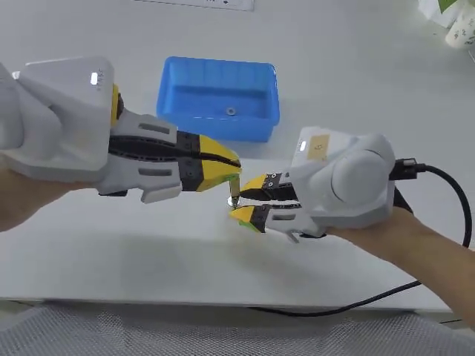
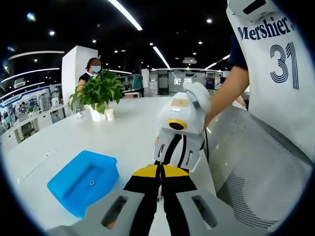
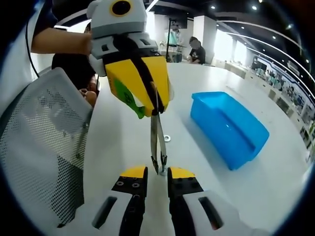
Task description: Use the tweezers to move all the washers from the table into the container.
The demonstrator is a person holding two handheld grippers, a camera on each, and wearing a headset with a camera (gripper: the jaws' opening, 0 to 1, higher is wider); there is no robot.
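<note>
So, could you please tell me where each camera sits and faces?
Head view: on the headset, looking down at the table; left gripper, right gripper and right hand show.
Left gripper view: on the left gripper, facing the right gripper; the person's jersey shows.
Right gripper view: on the right gripper, facing the left gripper's tweezers; a forearm shows.
Shared: all three see the blue container.

Left gripper (image 2: pixel 159 170), yellow-tipped jaws together; right gripper (image 2: pixel 173 160) facing it; blue container (image 2: pixel 74 199) at left, washer (image 2: pixel 91 182) inside
</note>
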